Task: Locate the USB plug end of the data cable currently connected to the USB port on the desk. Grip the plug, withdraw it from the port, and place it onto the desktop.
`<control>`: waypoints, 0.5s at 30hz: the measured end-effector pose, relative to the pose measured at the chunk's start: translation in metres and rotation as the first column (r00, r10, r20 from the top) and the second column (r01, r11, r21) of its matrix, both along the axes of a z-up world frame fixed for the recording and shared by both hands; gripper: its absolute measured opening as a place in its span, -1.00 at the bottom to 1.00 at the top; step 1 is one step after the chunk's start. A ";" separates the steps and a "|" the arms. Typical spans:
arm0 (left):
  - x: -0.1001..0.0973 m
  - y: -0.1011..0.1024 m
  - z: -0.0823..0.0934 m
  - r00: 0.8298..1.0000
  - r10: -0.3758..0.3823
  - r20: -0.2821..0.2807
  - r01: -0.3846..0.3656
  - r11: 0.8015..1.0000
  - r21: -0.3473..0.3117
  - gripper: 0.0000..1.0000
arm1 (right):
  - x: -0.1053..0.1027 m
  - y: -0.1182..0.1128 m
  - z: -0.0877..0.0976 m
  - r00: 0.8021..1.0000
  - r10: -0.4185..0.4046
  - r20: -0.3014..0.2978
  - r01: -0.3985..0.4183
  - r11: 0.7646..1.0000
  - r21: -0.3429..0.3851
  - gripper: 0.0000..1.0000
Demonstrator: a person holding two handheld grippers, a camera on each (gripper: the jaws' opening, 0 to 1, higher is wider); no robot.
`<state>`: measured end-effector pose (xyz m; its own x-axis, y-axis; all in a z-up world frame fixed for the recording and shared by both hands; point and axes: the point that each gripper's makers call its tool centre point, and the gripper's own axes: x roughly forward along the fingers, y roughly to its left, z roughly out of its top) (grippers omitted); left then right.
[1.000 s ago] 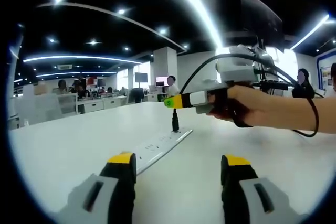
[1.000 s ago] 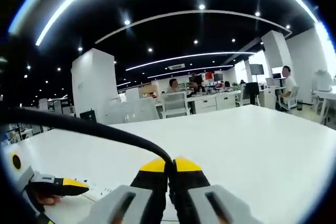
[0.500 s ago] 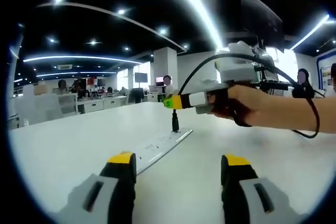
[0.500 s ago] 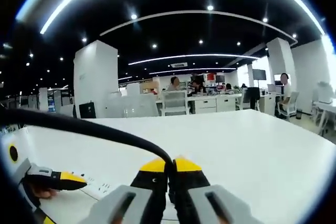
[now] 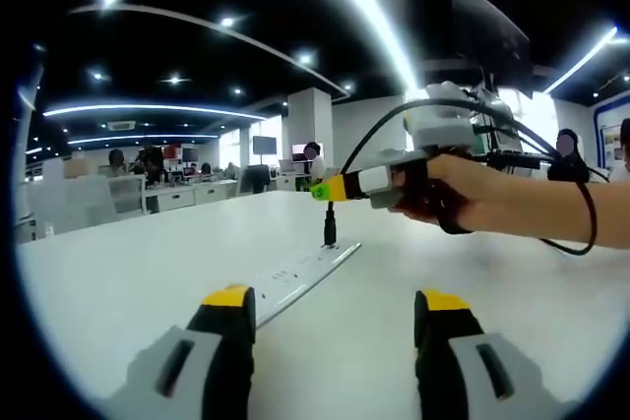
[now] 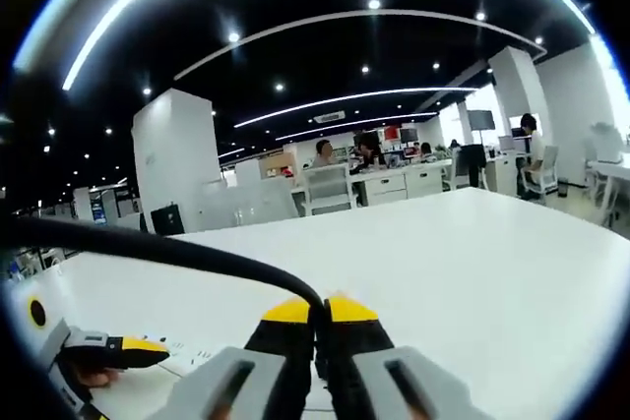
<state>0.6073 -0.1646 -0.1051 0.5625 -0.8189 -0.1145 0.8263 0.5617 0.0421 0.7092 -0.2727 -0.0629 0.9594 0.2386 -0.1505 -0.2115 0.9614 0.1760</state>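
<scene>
A white power strip [image 5: 295, 274] lies on the white desk [image 5: 128, 272]. A black USB plug [image 5: 329, 229] stands upright at the strip's far end. Its black data cable [image 5: 369, 137] rises into my right gripper [image 5: 330, 189], which a hand holds just above the plug, jaws shut on the cable. In the right gripper view the cable [image 6: 148, 248] runs left out of my shut right gripper [image 6: 317, 310]. My left gripper [image 5: 337, 299] hangs open in front of the strip, apart from it, and appears again low at the left [image 6: 108, 346].
The desk stretches wide and bare to the left [image 5: 108, 282] and beyond the strip [image 6: 472, 253]. Office desks, chairs and seated people [image 6: 325, 159] are far behind. A dark monitor [image 5: 487, 31] hangs above the right gripper.
My right gripper has crept slightly up and to the right with the cable; the plug looks barely higher. My left gripper has stayed put.
</scene>
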 end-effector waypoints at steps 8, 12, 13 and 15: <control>0.000 0.000 0.000 1.000 -0.001 0.000 0.001 1.000 0.000 0.31 | 0.001 0.002 0.003 1.000 0.002 -0.001 -0.002 1.000 0.016 -0.90; 0.000 0.000 0.000 1.000 0.000 0.001 0.000 1.000 0.003 0.31 | -0.014 0.022 0.095 0.968 0.045 0.249 -0.060 0.997 0.056 -0.90; 0.000 0.000 -0.001 1.000 0.001 0.001 -0.001 1.000 0.004 0.31 | -0.016 0.023 0.106 0.963 0.053 0.265 -0.058 0.998 0.011 -0.90; 0.001 0.001 0.000 1.000 0.007 0.002 -0.007 1.000 0.003 0.31 | -0.020 0.030 0.135 0.945 0.083 0.315 -0.068 0.996 -0.059 -0.90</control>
<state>0.6080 -0.1640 -0.1054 0.5684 -0.8146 -0.1157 0.8223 0.5672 0.0458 0.6895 -0.2424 0.0716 0.9388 0.3119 0.1460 -0.3211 0.9460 0.0437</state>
